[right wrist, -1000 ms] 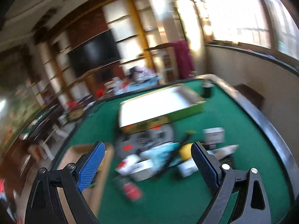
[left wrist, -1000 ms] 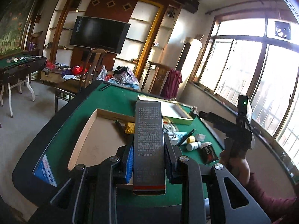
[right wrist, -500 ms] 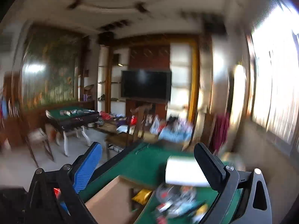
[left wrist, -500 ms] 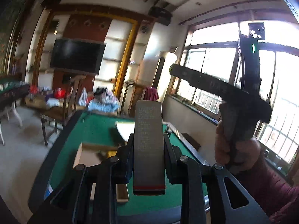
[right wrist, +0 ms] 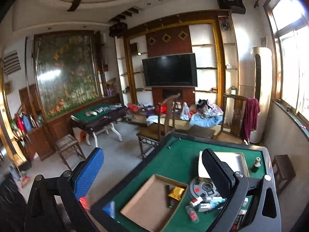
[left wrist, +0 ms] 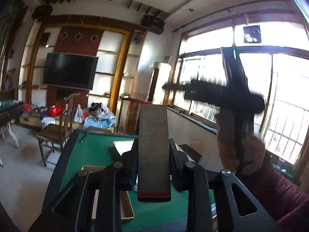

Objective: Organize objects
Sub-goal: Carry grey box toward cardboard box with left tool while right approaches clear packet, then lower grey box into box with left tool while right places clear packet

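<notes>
Both wrist cams above green table (right wrist: 173, 160)

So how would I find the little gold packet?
Look at the green table, then the shallow brown tray on its near left side. The gold packet lies at the tray's far right edge, beside a dark pen; it is the only shiny yellow thing in there.

Left claw (left wrist: 153, 154) clamped narrow, right claw (right wrist: 152, 171) spread wide and empty, right hand (left wrist: 239, 154) raised
</notes>
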Motion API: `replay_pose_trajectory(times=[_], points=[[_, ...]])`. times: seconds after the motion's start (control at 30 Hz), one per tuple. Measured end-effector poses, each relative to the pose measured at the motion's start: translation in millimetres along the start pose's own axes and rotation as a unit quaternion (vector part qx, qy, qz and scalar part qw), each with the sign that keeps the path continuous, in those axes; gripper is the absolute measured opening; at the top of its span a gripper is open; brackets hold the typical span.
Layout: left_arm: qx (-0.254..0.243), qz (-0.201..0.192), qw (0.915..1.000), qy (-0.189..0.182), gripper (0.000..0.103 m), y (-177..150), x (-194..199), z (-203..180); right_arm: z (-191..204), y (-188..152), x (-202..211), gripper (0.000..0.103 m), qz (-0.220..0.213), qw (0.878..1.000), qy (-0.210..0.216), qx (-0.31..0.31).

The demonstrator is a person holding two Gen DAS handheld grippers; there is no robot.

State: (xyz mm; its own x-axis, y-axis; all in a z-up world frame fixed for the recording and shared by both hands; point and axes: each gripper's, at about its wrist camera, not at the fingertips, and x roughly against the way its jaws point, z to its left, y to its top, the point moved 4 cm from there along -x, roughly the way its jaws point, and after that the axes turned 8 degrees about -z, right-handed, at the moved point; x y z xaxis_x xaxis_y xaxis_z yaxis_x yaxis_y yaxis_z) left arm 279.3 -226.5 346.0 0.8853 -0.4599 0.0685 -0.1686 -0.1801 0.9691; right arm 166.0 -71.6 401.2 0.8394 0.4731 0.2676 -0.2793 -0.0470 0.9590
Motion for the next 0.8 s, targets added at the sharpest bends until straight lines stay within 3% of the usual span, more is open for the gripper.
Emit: replay_pose_trajectory(times=[0.13, 0.27, 0.4, 0.5, 0.6, 0.8], points=[[0.024, 0.017, 0.9991, 0.03, 0.026, -31, -21, 40, -25, -77, -49, 0.103, 0.073, 0.997, 0.012, -0.022], [0.047, 0.03, 0.9959, 0.071, 0.026, -69, -41, 83, -60, -172, -98, 0.103, 0.133, 0.99, -0.011, -0.045], [0.087, 0.057, 0.992, 0.072, 0.026, -105, -66, 118, -118, -261, -137, 0.102, 0.226, 0.964, -0.028, -0.137], [0.097, 0.069, 0.9906, 0.068, 0.026, -128, -85, 134, -160, -299, -154, 0.101, 0.276, 0.945, -0.055, -0.168], [0.121, 0.096, 0.9864, 0.057, 0.026, -147, -110, 148, -178, -319, -170, 0.099, 0.3, 0.937, -0.072, -0.162], [0.149, 0.136, 0.9782, 0.049, 0.026, -182, -147, 167, -169, -333, -213, 0.085, 0.33, 0.937, -0.107, -0.035]])
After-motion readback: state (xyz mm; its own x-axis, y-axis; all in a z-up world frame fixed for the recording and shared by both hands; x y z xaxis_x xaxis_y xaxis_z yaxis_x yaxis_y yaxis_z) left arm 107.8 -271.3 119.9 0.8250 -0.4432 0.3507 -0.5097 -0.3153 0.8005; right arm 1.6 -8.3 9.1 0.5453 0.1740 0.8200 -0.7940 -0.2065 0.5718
